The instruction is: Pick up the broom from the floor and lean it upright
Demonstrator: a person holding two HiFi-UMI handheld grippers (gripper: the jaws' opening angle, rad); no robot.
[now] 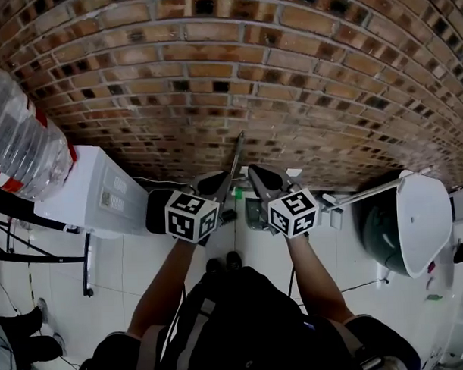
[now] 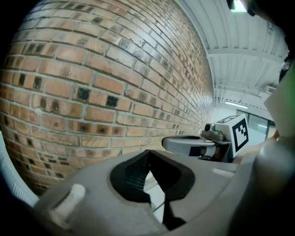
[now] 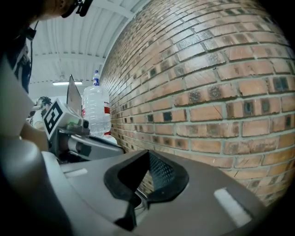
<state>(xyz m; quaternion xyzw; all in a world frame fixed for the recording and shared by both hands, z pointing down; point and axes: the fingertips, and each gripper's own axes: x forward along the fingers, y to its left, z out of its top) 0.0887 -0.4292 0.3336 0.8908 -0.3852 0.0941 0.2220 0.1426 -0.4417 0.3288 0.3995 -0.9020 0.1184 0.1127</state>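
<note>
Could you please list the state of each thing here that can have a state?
broom: upright, handle leaning toward the brick wall, in neither gripper.
left gripper: shut, empty.
right gripper: shut, empty.
water bottle: upright on the white unit.
green bin: white lid seems raised.

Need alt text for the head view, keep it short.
Seen from above, a person's left tongs and right tongs point side by side at a brick wall, a thin pole showing between them. A water bottle sits on a white cabinet at left; a white-lidded bin stands at right on the tiled floor.
</note>
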